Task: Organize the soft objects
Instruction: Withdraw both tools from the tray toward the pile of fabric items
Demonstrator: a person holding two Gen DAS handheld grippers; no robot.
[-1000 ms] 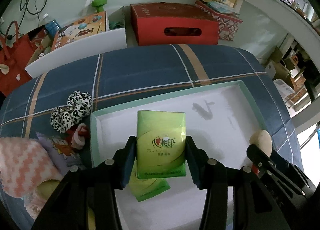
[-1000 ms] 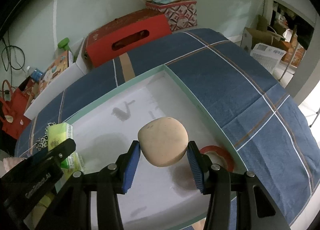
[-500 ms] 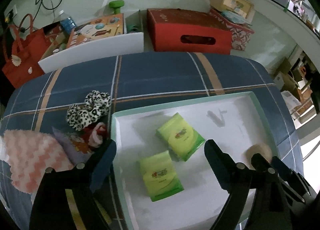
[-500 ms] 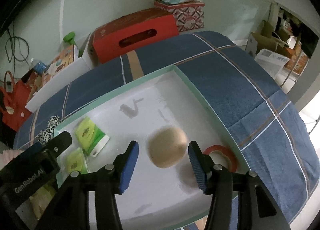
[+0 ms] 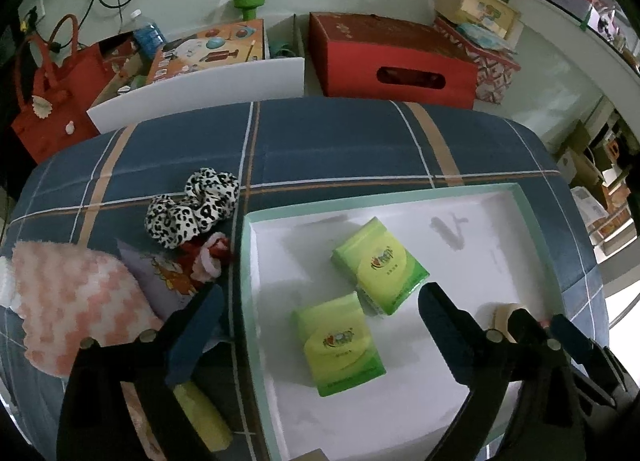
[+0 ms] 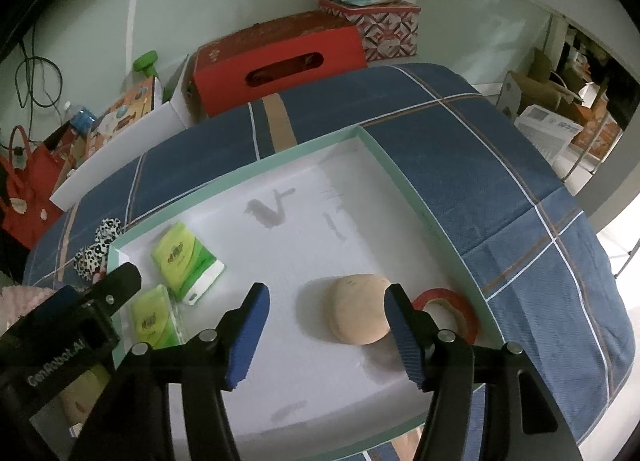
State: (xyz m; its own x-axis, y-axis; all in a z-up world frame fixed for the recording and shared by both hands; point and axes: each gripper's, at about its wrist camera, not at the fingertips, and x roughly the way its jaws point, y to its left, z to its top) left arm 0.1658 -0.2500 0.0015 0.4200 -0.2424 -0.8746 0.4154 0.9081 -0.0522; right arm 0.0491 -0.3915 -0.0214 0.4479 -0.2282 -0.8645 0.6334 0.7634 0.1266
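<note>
Two green tissue packs lie flat in the white tray (image 5: 532, 221), both ahead of the left gripper (image 5: 320, 335) and between the lines of its fingers. Near tissue pack (image 5: 340, 343): glossy yellow-green wrapper with a small red emblem, long axis running away from the claw and leaning slightly left. Far tissue pack (image 5: 380, 265): same wrapper, long axis skewed diagonally, its far end turned left, its near corner close to the first pack. Left gripper: jaws have just been opening, now spread wide, gripping nothing; the packs rest on the tray floor beneath.

Tan soft ball (image 6: 360, 309): rounded, matte, faintly speckled, no evident long axis; it sits on the tray floor just ahead of the right gripper (image 6: 326, 337), nearer the right finger. Right gripper: jaws have just been opening, partly spread, pads clear of the ball. Red tape roll (image 6: 448, 307) lies beyond the right finger, beside the tray wall.
</note>
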